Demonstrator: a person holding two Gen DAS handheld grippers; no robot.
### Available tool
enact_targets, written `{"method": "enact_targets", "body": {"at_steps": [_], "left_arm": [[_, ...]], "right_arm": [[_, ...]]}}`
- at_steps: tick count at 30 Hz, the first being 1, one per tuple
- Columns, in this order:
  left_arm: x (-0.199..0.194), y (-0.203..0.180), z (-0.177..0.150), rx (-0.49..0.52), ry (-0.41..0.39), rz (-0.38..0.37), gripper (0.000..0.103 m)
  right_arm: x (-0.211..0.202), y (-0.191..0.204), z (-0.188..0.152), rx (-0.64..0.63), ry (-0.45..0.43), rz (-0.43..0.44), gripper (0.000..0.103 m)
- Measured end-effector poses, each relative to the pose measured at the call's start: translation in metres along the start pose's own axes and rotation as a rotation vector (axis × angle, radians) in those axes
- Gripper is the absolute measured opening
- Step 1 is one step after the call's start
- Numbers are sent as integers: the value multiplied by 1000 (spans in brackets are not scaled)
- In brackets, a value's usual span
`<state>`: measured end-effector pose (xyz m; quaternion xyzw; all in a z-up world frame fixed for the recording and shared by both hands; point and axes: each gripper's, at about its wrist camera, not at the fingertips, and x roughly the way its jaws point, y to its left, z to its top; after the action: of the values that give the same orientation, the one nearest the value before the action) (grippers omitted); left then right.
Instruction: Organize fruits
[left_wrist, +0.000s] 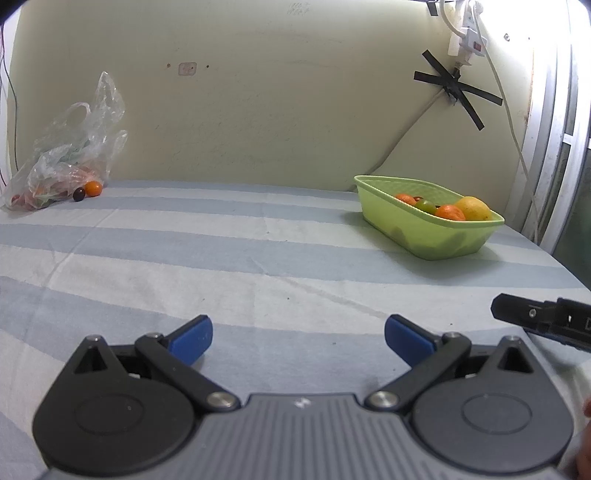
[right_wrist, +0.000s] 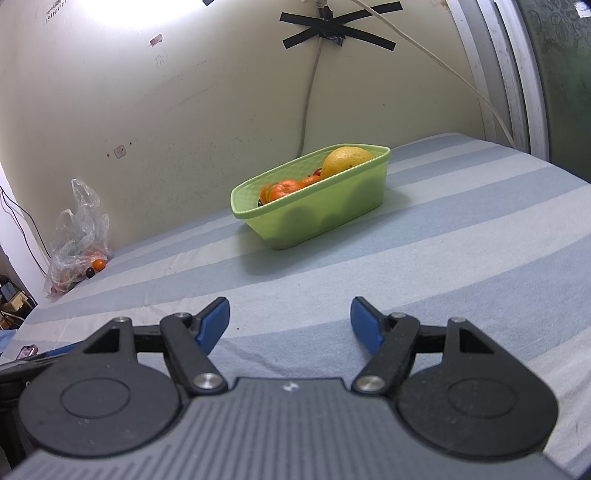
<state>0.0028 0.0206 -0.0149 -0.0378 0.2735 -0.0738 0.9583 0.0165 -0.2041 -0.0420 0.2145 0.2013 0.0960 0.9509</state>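
Note:
A green basket (left_wrist: 391, 212) (right_wrist: 332, 206) stands on the striped bed at the back right and holds tangerines, a yellow citrus fruit (left_wrist: 473, 207) (right_wrist: 345, 158) and small tomatoes. At the far left, against the wall, lies a clear plastic bag (left_wrist: 66, 155) (right_wrist: 75, 243) with fruit inside. A tangerine (left_wrist: 93, 188) (right_wrist: 98, 264) and a dark grape (left_wrist: 78, 194) (right_wrist: 89, 273) lie just outside it. My left gripper (left_wrist: 298, 338) is open and empty, low over the bed. My right gripper (right_wrist: 290, 323) is open and empty; its tip also shows in the left wrist view (left_wrist: 532, 314).
The striped blue and white sheet (left_wrist: 258, 266) (right_wrist: 443, 258) covers the bed. A cream wall with taped cables (left_wrist: 456, 86) (right_wrist: 332, 29) is behind. A window frame (left_wrist: 554, 147) (right_wrist: 517, 74) bounds the right side. Cables and small items lie off the bed's left edge (right_wrist: 13, 295).

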Motion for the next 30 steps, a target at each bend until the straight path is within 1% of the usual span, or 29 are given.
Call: {"method": "enact_targets", "body": {"at_steps": [5, 10, 19, 30], "left_arm": [[0, 0, 0, 5, 3, 9, 103], [-3, -4, 0, 27, -13, 32, 103], [-14, -24, 2, 146, -84, 90, 103], [-5, -26, 7, 149, -18, 89, 103]], "right_arm": [[-1, 0, 0, 0, -1, 2, 74], [1, 0, 0, 6, -7, 10, 74], [-2, -4, 0, 15, -15, 32, 74], [-2, -3, -1, 14, -18, 44, 74]]}}
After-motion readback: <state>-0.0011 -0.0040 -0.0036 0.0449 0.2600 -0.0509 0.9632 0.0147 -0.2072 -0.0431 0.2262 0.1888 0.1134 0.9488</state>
